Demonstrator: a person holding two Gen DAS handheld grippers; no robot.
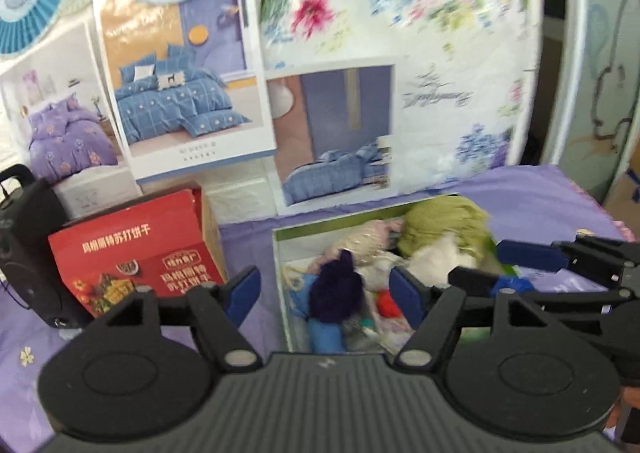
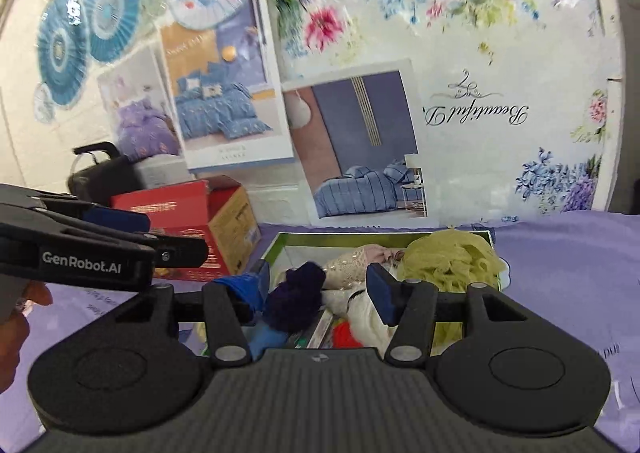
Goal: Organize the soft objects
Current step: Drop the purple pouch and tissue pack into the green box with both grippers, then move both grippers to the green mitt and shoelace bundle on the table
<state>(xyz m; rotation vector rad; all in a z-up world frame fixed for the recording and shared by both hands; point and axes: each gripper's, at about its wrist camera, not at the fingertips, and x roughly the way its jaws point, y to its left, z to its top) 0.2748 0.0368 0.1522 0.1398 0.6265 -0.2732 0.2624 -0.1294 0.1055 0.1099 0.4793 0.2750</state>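
In the left wrist view the left claw (image 1: 324, 293) stands wide with nothing between its blue pads, low in the frame over a green-rimmed box (image 1: 280, 253) on the purple-covered bench (image 1: 540, 197); the soft objects lie heaped in that box at lower centre: a dark purple pompom (image 1: 336, 289), a yellow-green mesh puff (image 1: 444, 229), white fluff (image 1: 436, 257); the right claw (image 2: 316, 289) is likewise wide and empty, low in its own frame above the same box; a red carton (image 1: 132, 253) stands at lower left, bedding posters (image 1: 180, 93) behind.
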